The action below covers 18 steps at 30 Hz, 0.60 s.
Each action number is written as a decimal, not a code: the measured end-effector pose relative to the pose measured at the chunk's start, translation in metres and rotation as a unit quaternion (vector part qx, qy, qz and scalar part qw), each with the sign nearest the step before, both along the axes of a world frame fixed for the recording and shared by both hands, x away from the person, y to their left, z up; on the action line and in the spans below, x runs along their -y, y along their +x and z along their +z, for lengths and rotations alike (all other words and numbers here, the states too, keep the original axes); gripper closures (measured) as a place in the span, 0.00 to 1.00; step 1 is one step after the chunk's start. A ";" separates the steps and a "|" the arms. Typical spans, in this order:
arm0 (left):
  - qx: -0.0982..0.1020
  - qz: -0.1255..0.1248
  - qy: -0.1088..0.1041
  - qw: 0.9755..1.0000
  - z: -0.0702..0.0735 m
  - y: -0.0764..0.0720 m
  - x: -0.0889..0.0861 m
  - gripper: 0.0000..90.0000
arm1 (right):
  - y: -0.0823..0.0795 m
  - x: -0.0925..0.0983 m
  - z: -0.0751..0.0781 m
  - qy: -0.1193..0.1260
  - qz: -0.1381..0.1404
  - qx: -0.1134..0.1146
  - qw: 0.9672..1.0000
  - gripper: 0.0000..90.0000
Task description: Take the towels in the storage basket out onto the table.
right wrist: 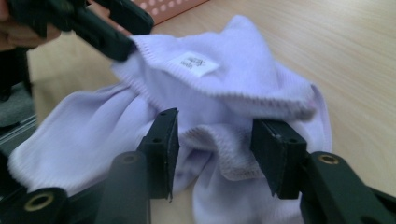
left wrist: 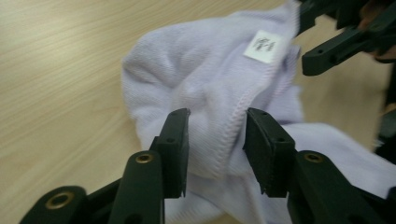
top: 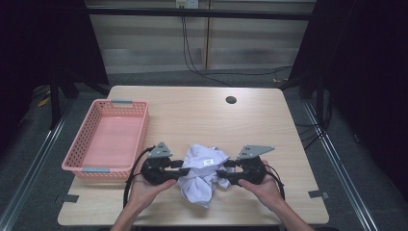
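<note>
A dim room with dark curtains at both sides and a pale slatted wall behind surrounds a light wooden desk point(top: 202, 115), whose near edge is cut off at the bottom of the high view. Well to the left of the left gripper point(top: 179, 169) stands a pink basket point(top: 137, 139) with perforated walls, its near corner partly masked by that gripper's grey plate. The left gripper's fingers point(left wrist: 175, 140) stand partly apart with a stitched fold of the white cloth point(top: 202, 175) between them; in the left gripper view the cloth fills the gap and lies against both pads, but whether they actually press on it cannot be told. The cloth lies crumpled on the desk between the two grippers, a small white label point(top: 209, 162) facing up, its print too blurred to read. The right gripper point(top: 225, 172) comes in from the other side, its fingers point(right wrist: 275, 149) also partly apart around a hemmed fold; a slight gap shows beside the left pad, so the grip is unclear there too. Both hands are half hidden behind the black gripper bodies, and the forearms run out of the frame.
</note>
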<state>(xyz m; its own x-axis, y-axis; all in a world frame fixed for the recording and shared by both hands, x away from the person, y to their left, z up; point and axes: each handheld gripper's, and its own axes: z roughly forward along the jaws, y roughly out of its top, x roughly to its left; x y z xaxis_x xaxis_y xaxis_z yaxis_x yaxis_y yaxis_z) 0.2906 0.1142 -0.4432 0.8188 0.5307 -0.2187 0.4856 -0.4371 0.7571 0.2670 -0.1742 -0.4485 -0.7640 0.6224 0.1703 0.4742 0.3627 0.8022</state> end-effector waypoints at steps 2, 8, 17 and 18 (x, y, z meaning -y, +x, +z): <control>-0.004 -0.006 -0.003 1.000 -0.003 0.003 0.004 0.61 | 0.004 -0.003 -0.002 -0.001 0.000 -0.001 1.000 0.50; -0.036 -0.028 -0.030 0.999 -0.016 0.011 0.012 0.76 | 0.022 -0.023 -0.024 -0.023 -0.003 -0.005 1.000 0.33; -0.024 -0.024 -0.085 0.996 0.000 0.006 0.000 0.89 | 0.016 -0.017 -0.014 0.004 -0.017 0.002 1.000 0.77; -0.017 -0.028 -0.102 0.994 0.002 0.005 -0.002 0.88 | 0.015 -0.014 -0.011 0.014 -0.020 0.000 1.000 0.78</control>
<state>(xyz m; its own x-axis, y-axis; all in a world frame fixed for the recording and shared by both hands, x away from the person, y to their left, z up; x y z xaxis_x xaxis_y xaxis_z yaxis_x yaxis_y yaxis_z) 0.2957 0.1158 -0.4414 0.8363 0.4261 -0.3449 0.4914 -0.3038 0.8162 0.2819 -0.1607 -0.4597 -0.7384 0.6474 0.1888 0.4886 0.3206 0.8115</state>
